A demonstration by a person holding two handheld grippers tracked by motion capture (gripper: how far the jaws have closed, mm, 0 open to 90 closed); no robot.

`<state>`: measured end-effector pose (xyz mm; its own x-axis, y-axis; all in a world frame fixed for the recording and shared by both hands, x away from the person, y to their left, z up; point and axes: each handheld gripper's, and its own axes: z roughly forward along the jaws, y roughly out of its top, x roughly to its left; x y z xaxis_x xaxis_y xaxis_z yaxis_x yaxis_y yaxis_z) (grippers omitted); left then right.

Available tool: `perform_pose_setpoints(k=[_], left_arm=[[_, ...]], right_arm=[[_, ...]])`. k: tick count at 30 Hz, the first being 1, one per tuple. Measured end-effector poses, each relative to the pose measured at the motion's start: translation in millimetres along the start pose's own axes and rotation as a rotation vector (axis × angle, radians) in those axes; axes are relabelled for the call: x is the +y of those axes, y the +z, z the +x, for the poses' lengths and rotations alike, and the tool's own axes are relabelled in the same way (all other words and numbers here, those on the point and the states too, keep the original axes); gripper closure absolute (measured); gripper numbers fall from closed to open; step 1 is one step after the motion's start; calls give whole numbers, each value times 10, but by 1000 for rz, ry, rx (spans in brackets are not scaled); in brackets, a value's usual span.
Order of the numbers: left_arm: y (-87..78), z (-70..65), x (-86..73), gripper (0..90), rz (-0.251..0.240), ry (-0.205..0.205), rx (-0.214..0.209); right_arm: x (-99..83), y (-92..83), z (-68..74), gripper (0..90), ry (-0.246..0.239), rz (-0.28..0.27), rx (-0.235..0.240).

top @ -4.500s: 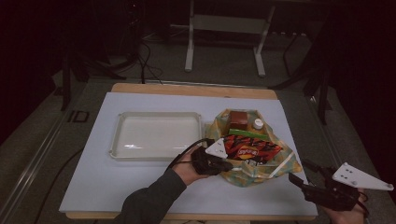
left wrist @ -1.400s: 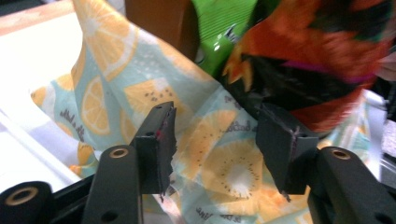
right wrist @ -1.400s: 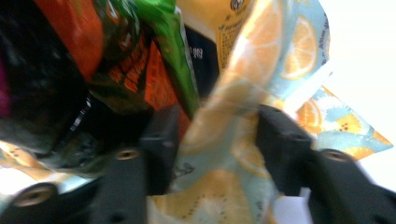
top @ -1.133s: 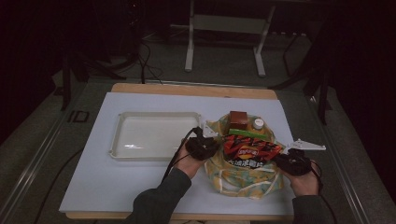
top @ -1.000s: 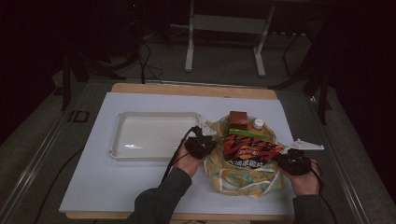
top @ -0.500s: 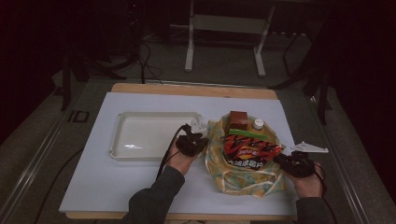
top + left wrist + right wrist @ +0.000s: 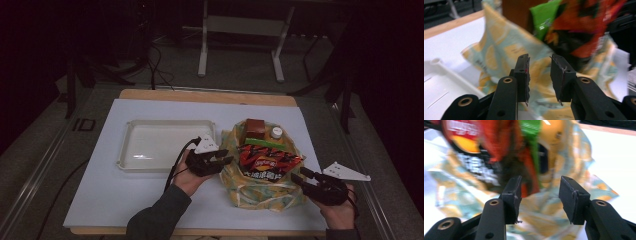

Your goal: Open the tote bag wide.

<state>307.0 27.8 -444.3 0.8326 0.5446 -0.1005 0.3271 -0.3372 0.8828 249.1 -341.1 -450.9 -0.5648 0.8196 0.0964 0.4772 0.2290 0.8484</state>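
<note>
Patterned bag [image 7: 260, 192] – pale, yellow-printed, holding snack packets – lies between left gripper [image 7: 223, 161] and right gripper [image 7: 300, 176]; both jaws just opened, empty.

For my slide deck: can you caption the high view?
Both grippers, left and right, open beside a patterned bag of snacks, white tray alongside.

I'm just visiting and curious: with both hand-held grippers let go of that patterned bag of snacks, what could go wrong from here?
1. The patterned bag lies slack, and both hand-held grippers, left and right, have just been opening with nothing between the jaws. Its mouth may sag shut over the snacks.
2. The red chip packet lies loose on top and might slide off.
3. The white bottle stands at the bag's far edge; a tug could tip it.
</note>
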Motion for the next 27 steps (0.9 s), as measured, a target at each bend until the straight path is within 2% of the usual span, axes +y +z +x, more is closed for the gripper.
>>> perform_pose_setpoints(k=[2, 4, 7, 10, 13, 17, 20, 22, 23, 27], left_arm=[[7, -35, 2, 654, -2, 11, -16], [39, -63, 3, 644, 4, 16, -17], [86, -81, 8, 630, 4, 22, -2], [124, -82, 15, 595, -9, 3, 11], [189, -89, 13, 541, 8, -3, 46], [313, -97, -18, 484, 63, -3, 111], [423, -111, -52, 488, 121, 10, 176], [478, -98, -79, 537, 156, 11, 209], [500, -82, -93, 572, 174, 9, 210], [544, -29, -126, 784, 211, 13, 224]], right_arm=[[-24, 29, 63, 518, -16, 8, 34], [-60, 85, 108, 519, -30, 29, 45], [-116, 168, 139, 567, -30, 52, 67], [-151, 224, 174, 608, -39, 71, 90], [-169, 248, 202, 660, -44, 80, 100], [-182, 260, 216, 680, -52, 87, 107], [-184, 259, 219, 680, -56, 90, 107], [-184, 257, 214, 680, -60, 91, 100], [-185, 256, 213, 680, -63, 94, 96], [-195, 255, 196, 695, -73, 102, 80]])
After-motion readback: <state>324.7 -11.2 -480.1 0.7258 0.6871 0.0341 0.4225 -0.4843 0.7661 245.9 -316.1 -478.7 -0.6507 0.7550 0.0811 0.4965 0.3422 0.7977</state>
